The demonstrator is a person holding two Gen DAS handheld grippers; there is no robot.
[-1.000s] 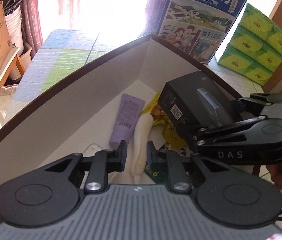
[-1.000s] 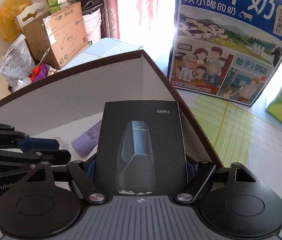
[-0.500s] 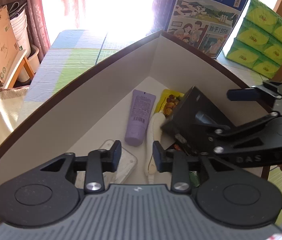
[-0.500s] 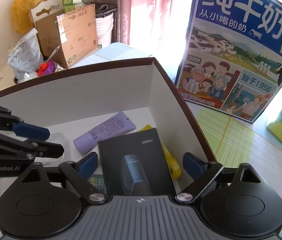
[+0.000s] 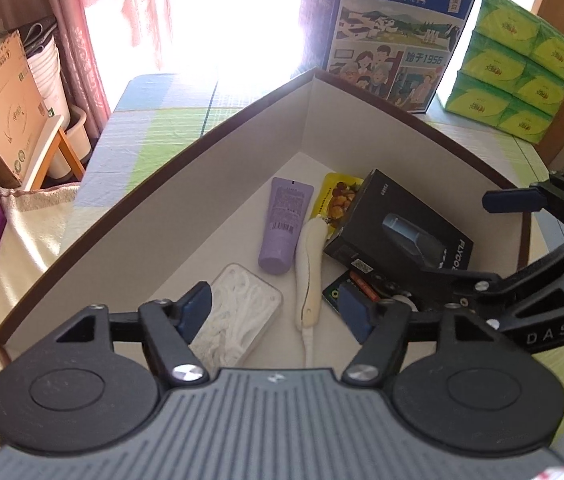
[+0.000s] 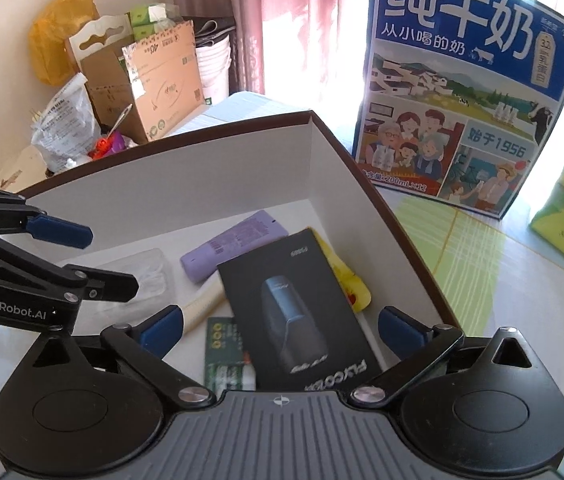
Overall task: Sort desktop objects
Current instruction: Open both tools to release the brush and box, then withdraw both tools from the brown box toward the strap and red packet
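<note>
A brown-rimmed storage box (image 5: 185, 152) (image 6: 362, 184) holds a purple tube (image 5: 286, 224) (image 6: 233, 244), a white handle (image 5: 310, 272), a clear floss-pick case (image 5: 237, 312), a yellow snack packet (image 5: 336, 196), a green battery pack (image 6: 221, 356) and a black shaver box (image 5: 402, 228) (image 6: 294, 304). My left gripper (image 5: 275, 312) (image 6: 89, 258) hovers over the case and handle, its jaws opening and touching nothing. My right gripper (image 6: 282, 330) (image 5: 478, 236) is opening wide above the shaver box. That box lies between the pads, clear of both.
A tall blue milk carton (image 5: 398, 28) (image 6: 470, 100) stands just behind the storage box. Green tissue packs (image 5: 518, 68) are stacked at the far right. A cardboard box (image 6: 153, 80) and bags sit off the table to the left.
The right gripper let go of the black shaver box, which now lies in the storage box. The left jaws spread from around the white handle. Both grippers pulled back and up.
</note>
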